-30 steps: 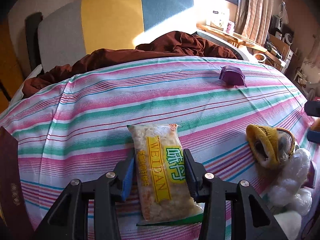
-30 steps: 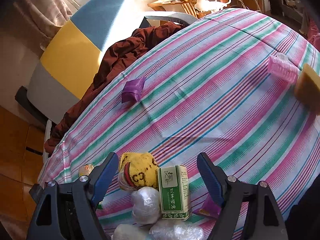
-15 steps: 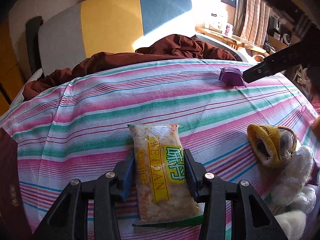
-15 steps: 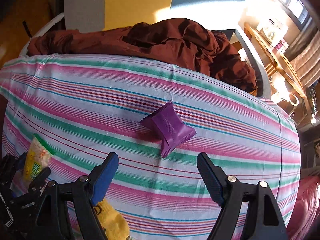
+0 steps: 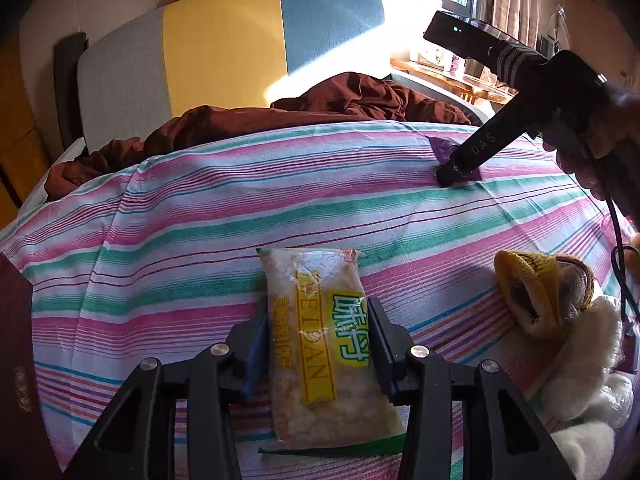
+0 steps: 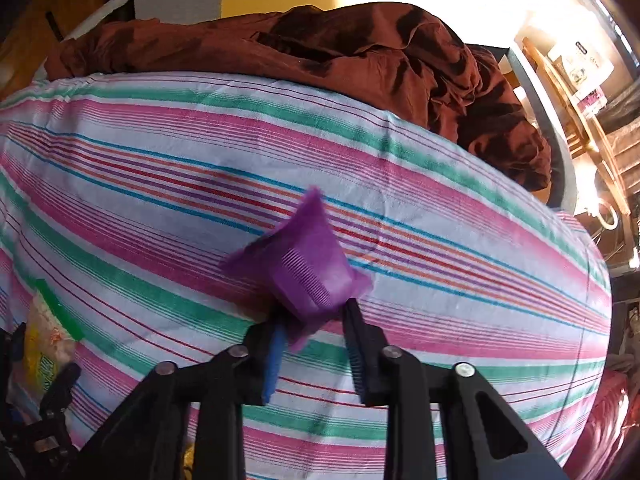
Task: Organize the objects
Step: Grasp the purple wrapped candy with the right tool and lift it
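Left wrist view: left gripper [image 5: 318,346] jaws pinch the clear yellow-labelled snack packet [image 5: 320,344] at lower centre on the striped bed sheet [image 5: 200,240], beside a gathered pile lower right.

Right wrist view: right gripper [image 6: 310,328] jaws, just closing, pinch the small purple foil packet [image 6: 304,268] at centre; both packets probably still await placing.

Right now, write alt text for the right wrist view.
The right gripper has just closed its fingers on a small purple packet atop a pink, green and white striped cloth. A rumpled brown blanket lies behind it.
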`<state>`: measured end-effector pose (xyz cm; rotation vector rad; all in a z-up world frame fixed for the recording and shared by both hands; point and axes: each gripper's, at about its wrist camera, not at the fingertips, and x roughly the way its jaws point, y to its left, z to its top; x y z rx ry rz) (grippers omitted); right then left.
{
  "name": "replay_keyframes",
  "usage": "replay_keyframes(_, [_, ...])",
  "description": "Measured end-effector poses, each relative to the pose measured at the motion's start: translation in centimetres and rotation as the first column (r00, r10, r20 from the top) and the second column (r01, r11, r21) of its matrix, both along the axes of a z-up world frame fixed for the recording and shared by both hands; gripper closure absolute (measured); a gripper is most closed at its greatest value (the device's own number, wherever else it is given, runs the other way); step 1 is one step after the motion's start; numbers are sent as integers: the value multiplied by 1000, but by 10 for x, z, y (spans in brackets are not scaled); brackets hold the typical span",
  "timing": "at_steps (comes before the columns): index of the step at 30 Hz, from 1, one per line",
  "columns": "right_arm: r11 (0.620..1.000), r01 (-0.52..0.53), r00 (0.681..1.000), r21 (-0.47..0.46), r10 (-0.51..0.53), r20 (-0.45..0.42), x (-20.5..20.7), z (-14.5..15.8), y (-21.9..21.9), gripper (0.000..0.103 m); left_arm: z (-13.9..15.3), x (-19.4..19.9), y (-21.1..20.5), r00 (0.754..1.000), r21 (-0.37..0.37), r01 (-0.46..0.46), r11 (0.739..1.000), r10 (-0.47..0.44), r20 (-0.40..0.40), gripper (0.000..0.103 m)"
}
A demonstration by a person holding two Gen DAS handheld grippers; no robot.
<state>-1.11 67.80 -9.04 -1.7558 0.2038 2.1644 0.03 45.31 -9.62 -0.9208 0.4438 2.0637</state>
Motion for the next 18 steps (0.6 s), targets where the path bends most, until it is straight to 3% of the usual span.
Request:
replay_keyframes(4, [998, 34, 999, 49, -35, 16, -6, -2, -21, 91, 1, 0, 1, 1000, -5, 1, 1000, -1, 2, 57])
replay_keyframes(10, [997, 2, 1000, -83, -1, 7, 2, 1, -44, 91, 6, 3, -11, 1000, -19, 8, 1000, -8, 15, 58])
replay_keyframes(11, [994, -2, 1000, -105, 2, 6, 6, 1, -46, 88, 7, 6, -16, 1000, -23, 7, 1000, -7, 14, 58])
replay_keyframes(13, [987, -5, 1000, -162, 7, 9, 15, 3, -48, 74, 8, 8, -28, 1000, -14, -1, 1000, 2, 29, 58])
replay_keyframes(18, [991, 11, 1000, -134, -15, -28, 38, 19, -37, 56, 7, 7, -47, 998, 20, -17, 1000, 16, 65, 59])
